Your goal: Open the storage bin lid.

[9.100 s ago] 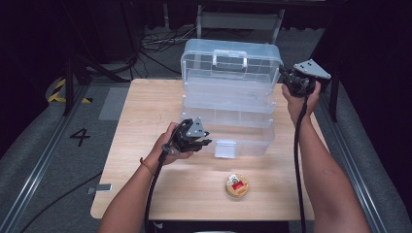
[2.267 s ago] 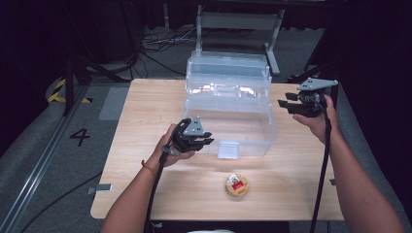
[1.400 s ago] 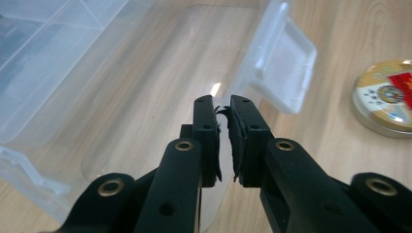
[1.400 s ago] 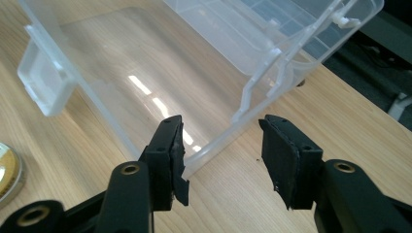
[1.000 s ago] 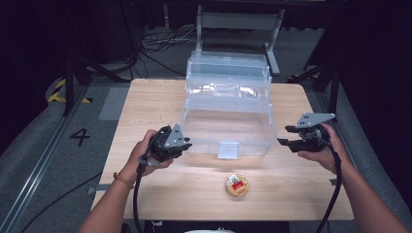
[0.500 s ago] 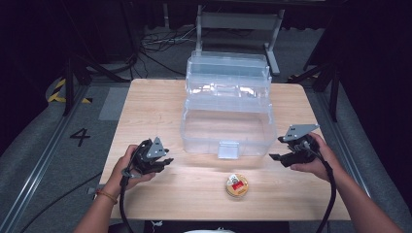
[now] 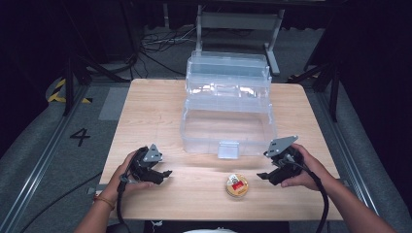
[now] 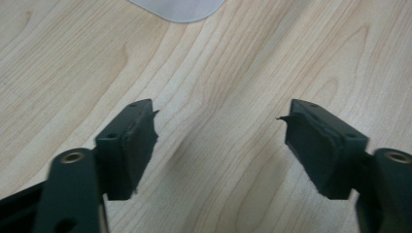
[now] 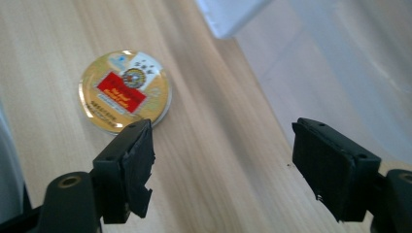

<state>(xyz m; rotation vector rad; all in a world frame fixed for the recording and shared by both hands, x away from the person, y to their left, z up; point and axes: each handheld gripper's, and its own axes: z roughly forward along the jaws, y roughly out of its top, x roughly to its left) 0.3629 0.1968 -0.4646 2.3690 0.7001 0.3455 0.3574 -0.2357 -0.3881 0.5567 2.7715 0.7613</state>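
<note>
A clear plastic tiered box [image 7: 227, 109] stands open in the middle of the wooden table [image 7: 145, 111]. In front of it lies a round gold tin [image 7: 236, 185] with a red label. My left gripper [image 7: 165, 174] rests low at the front left, pointing right. Its jaws have just been opening and hold nothing over bare wood [image 8: 221, 114]. My right gripper [image 7: 263, 166] sits right of the tin, pointing left. Its jaws have also just been opening, with nothing between them [image 9: 222, 128]. The tin [image 9: 124, 97] lies just beyond its left jaw.
The box's front latch [image 7: 228, 149] hangs toward the tin. In the right gripper view the box wall [image 9: 340, 58] lies ahead on the right. A rounded corner of the box [image 8: 180, 7] shows at the top of the left gripper view. Dark floor and cables surround the table.
Both hands have come down from the box toward the table's front edge. The left gripper moved down and left, the right one down beside the tin. Both pairs of jaws stand wider.
</note>
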